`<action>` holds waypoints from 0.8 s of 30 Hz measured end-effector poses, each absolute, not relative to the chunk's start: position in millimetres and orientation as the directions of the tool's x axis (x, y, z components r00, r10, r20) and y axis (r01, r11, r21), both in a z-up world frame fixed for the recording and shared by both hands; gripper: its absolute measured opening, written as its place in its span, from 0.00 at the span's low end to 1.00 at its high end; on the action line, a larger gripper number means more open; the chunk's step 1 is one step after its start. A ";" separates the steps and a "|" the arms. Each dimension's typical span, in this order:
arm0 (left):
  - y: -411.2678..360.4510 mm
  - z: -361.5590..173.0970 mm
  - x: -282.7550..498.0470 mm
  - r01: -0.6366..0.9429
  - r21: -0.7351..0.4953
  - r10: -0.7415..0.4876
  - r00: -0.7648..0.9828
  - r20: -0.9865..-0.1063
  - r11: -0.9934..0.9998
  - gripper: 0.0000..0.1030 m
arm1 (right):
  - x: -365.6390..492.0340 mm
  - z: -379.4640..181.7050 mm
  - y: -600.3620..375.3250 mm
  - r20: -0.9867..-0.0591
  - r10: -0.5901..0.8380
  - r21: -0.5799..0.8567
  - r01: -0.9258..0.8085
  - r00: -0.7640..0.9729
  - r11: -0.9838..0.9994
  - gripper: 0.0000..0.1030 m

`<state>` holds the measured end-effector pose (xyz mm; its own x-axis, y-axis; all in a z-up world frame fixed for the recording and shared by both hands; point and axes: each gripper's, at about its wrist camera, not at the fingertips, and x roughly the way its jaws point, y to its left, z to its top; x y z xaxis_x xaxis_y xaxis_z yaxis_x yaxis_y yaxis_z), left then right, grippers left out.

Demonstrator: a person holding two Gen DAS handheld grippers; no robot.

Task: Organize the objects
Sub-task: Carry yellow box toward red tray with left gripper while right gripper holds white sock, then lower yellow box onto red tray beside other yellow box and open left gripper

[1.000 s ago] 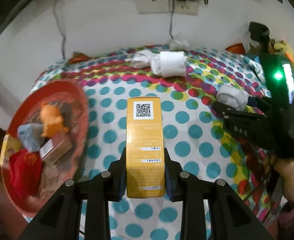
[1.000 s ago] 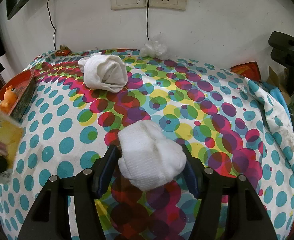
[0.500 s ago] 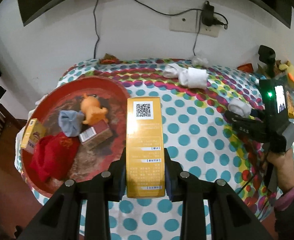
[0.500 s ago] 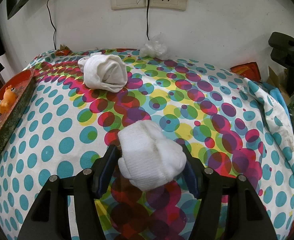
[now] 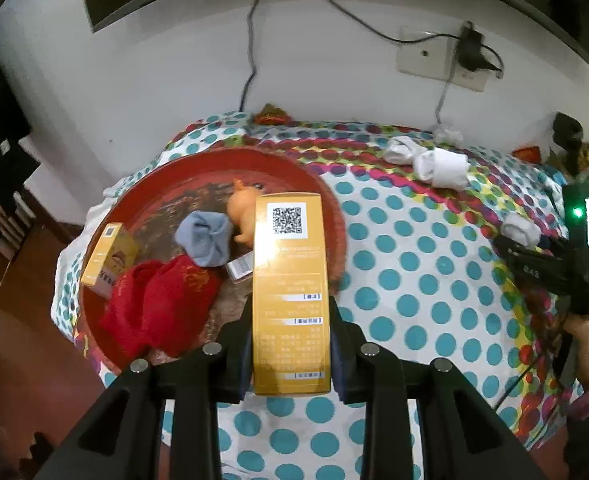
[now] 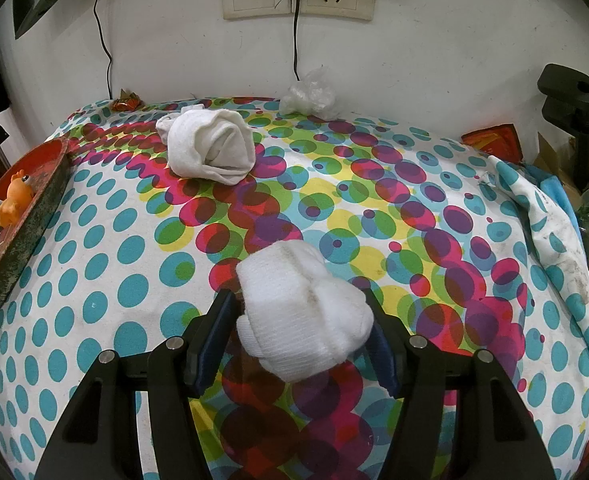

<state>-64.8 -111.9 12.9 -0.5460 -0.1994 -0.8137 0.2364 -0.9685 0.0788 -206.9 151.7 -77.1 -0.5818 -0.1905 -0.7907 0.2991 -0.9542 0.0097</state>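
Left gripper (image 5: 290,344) clamped on tall yellow box (image 5: 290,292), held above near rim of red tray (image 5: 334,216). Tray crowded: red cloth (image 5: 158,304), grey sock (image 5: 206,238), orange toy (image 5: 244,216), second yellow box (image 5: 108,258). Right gripper (image 6: 300,332) fingers clamped on white sock roll (image 6: 302,312) over dotted tabletop (image 6: 134,248). Another sock roll (image 6: 210,152) near wall; open cloth between.

Left hand-held gripper (image 5: 290,344) and right hand-held gripper (image 6: 300,332) both clamped, angled downward.
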 end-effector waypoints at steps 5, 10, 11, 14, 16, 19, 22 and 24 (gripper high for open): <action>-124.9 15.7 -65.5 0.247 0.084 -0.210 -0.541 -0.815 -0.965 0.29 | -207.1 -77.1 152.3 -0.791 -0.190 0.010 0.299 -0.582 -0.954 0.59; -139.9 18.1 -67.7 0.252 0.083 -0.209 -0.529 -0.823 -0.964 0.29 | -207.0 -77.1 152.0 -0.791 -0.191 0.010 0.299 -0.582 -0.954 0.59; -142.1 18.0 -68.3 0.253 0.086 -0.211 -0.525 -0.824 -0.964 0.29 | -206.9 -77.1 151.6 -0.791 -0.190 0.010 0.299 -0.582 -0.954 0.59; -149.9 18.6 -70.3 0.263 0.102 -0.230 -0.518 -0.824 -0.959 0.29 | -206.9 -77.1 151.7 -0.791 -0.190 0.010 0.299 -0.582 -0.954 0.59; -158.1 20.2 -72.1 0.274 0.101 -0.234 -0.514 -0.825 -0.957 0.29 | -207.0 -77.0 152.2 -0.791 -0.190 0.010 0.299 -0.582 -0.954 0.59; -169.7 22.1 -76.3 0.280 0.102 -0.237 -0.507 -0.829 -0.954 0.29 | -207.0 -77.0 152.3 -0.791 -0.190 0.009 0.299 -0.582 -0.954 0.59; -184.4 25.1 -83.4 0.295 0.117 -0.257 -0.496 -0.829 -0.948 0.29 | -207.1 -76.9 152.3 -0.791 -0.190 0.009 0.299 -0.582 -0.954 0.59; -195.7 27.5 -87.4 0.299 0.104 -0.247 -0.496 -0.833 -0.949 0.29 | -207.0 -76.8 151.7 -0.791 -0.190 0.009 0.299 -0.582 -0.954 0.59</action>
